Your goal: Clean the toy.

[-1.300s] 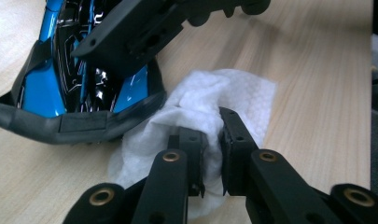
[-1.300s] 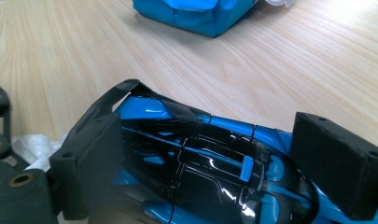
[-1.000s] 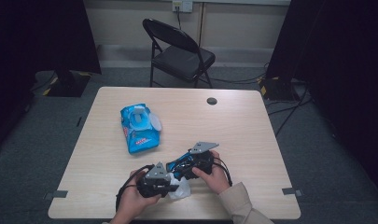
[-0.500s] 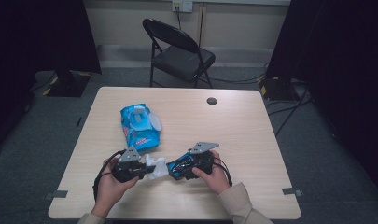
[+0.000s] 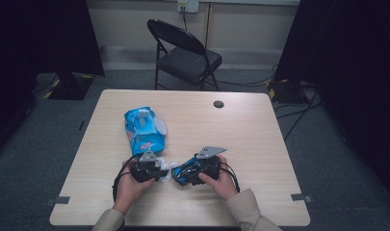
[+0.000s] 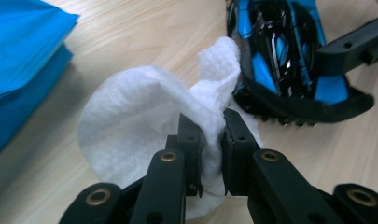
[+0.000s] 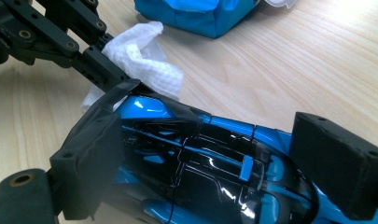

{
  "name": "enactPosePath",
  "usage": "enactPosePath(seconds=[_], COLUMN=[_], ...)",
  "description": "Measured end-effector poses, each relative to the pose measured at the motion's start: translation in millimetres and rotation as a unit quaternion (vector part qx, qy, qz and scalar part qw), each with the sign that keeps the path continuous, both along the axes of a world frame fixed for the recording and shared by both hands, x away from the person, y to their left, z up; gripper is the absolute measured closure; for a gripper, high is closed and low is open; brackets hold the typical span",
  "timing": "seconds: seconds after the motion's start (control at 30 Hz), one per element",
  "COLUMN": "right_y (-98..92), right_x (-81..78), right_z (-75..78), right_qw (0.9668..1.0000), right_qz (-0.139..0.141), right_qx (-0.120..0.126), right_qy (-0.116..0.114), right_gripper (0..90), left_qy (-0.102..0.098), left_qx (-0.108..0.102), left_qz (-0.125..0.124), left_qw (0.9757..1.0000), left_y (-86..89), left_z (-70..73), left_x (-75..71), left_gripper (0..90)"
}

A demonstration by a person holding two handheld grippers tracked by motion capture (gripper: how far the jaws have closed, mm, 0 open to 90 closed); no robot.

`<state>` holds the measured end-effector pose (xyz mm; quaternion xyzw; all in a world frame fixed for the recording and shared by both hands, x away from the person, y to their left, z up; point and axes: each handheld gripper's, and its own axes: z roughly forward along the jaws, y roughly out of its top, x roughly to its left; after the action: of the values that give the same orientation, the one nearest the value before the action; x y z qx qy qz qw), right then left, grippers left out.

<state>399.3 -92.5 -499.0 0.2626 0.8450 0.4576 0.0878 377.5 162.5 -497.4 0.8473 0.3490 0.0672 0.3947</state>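
Note:
My left gripper [image 6: 211, 123] is shut on a crumpled white wipe [image 6: 130, 116], which bulges out above and to the left of the jaws. In the high view the left gripper [image 5: 160, 172] sits near the table's front edge, with the wipe [image 5: 167, 167] touching the nose of a blue and black toy car [image 5: 185, 174]. My right gripper [image 7: 219, 140] is shut on that toy car [image 7: 200, 163], one jaw on each side of its body. The car [image 6: 280, 56] lies just beyond the wipe in the left gripper view.
A blue pack of wipes [image 5: 143, 127] with its flap open lies behind the left hand on the wooden table [image 5: 250, 139]. A small black disc [image 5: 218, 104] sits near the far edge. A folding chair [image 5: 185, 53] stands beyond the table.
My left gripper with the wipe moved left, out from below the car, and a little up the table. The right hand and the car stayed put.

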Motion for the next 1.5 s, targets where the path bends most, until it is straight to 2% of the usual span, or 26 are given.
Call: enactPosePath(seconds=[0.3,0.33,0.47,0.63,0.87,1.3,1.5], right_y=[-0.1,-0.1,0.0,0.2,0.3,0.7,0.7], right_x=[-0.1,-0.1,-0.1,-0.1,-0.2,-0.4,-0.4], right_z=[-0.1,-0.1,-0.2,0.0,0.1,0.1,0.1], right_qw=[1.0000,1.0000,1.0000,1.0000,1.0000,1.0000,1.0000], right_qz=[0.000,0.000,-0.001,-0.001,-0.001,-0.002,-0.002], right_qx=[0.000,0.000,0.001,0.000,-0.001,-0.002,-0.002], right_qy=[-0.001,-0.001,-0.001,0.000,-0.001,-0.001,-0.001], right_gripper=[10.1,10.0,10.0,10.0,10.0,9.9,10.0], left_qy=[0.026,0.023,0.033,0.027,0.017,0.007,0.008], left_qx=[-0.003,-0.004,-0.008,-0.004,0.007,0.010,-0.001], left_qz=[-0.028,-0.030,-0.053,-0.087,-0.120,-0.145,-0.154], left_qw=[0.9993,0.9993,0.9980,0.9959,0.9926,0.9893,0.9881], left_y=[-2.1,-1.5,1.9,-7.0,-26.2,-48.5,-58.6], left_z=[2.8,3.4,6.9,4.4,5.3,4.7,3.8], left_x=[-8.3,-9.5,-15.3,-23.2,-30.8,-39.7,-41.3], left_gripper=[81.1,81.1,81.1,81.0,81.0,81.0,80.9])
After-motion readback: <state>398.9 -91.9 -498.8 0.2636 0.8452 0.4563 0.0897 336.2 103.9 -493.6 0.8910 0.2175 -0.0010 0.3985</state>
